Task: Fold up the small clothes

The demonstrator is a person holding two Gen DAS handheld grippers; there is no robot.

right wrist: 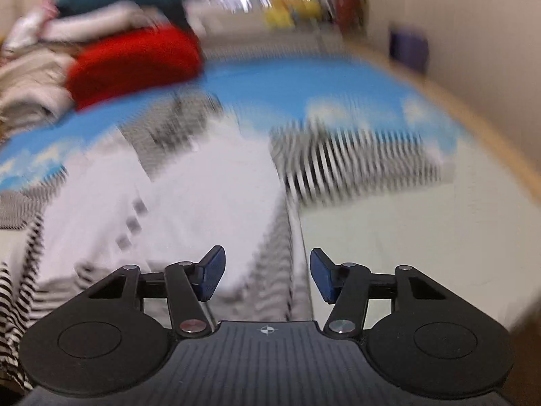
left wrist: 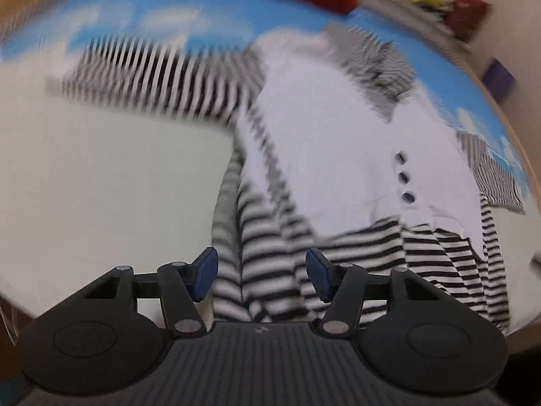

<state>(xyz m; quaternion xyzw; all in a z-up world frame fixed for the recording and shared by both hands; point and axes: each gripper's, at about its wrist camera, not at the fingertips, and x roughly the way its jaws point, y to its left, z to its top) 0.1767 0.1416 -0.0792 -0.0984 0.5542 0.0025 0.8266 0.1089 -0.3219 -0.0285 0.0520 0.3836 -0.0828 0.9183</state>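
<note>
Looking past your left gripper (left wrist: pixel 262 275), the jaws stand part open, pads clear of the cloth, with striped fabric bunched in the gap below. Your right gripper (right wrist: pixel 264 275) is the same: jaws part open, nothing pinched, the shirt's side edge beneath. The shirt (left wrist: pixel 338 128), white front with striped sleeves, lies spread on a blue cloud-print mat (left wrist: pixel 142 17); a clothes pile (right wrist: pixel 101 57) sits behind. Both views are smeared. My read: slow down, settle each pad pair over one clean hem layer, pinch both sides evenly, then lift together to keep the fold straight.
</note>
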